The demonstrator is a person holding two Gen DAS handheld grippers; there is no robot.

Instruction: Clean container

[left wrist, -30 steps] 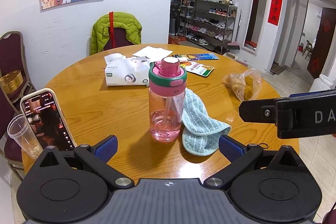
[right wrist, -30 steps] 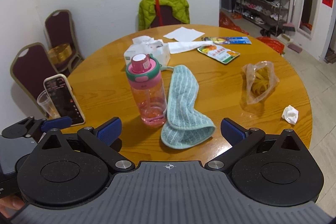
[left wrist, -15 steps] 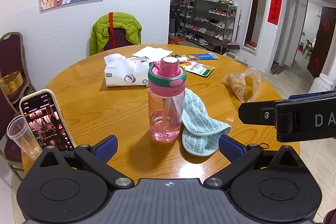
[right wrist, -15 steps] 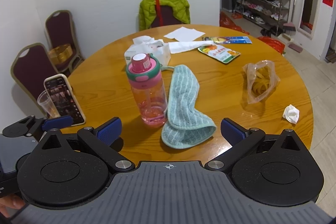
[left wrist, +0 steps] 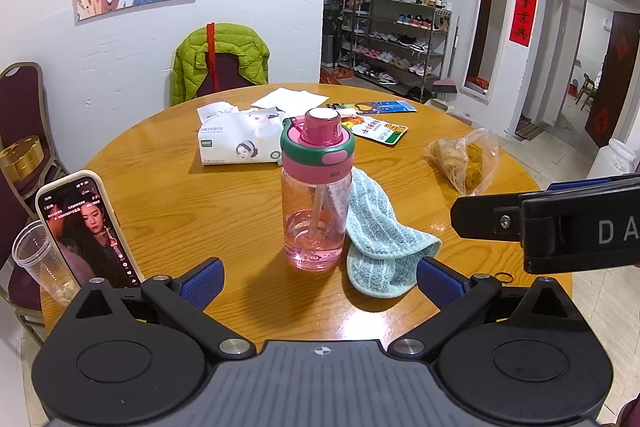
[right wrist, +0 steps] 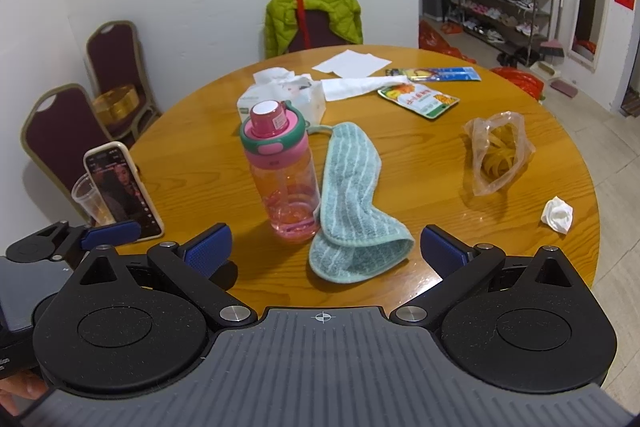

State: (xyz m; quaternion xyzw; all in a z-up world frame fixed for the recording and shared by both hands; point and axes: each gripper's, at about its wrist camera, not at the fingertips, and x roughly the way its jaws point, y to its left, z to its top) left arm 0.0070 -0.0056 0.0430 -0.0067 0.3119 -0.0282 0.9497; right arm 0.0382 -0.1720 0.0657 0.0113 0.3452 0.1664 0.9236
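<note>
Pink bottle point(left wrist: 314, 195), upright, centre frame on bench point(left wrist: 180, 195), dead ahead of wide-open left tool point(left wrist: 318, 277); cloth point(right wrist: 352, 203) touching its right side, ahead of wide-open right tool point(right wrist: 326, 251).

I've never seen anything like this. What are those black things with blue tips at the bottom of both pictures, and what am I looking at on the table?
Those are two hand-held grippers, one in each of a person's hands; no robot arm is involved. Each carries a wide-angle camera looking forward along its two blue-padded fingers, so one picture is from the left gripper and the other from the right gripper. Both are open and hold nothing.

On the round wooden table stands a pink water bottle with its lid on and a little liquid inside. A teal cloth lies against it. Behind is a tissue pack; a phone leans on a clear plastic cup, and there is a plastic bag of rubber bands.
</note>
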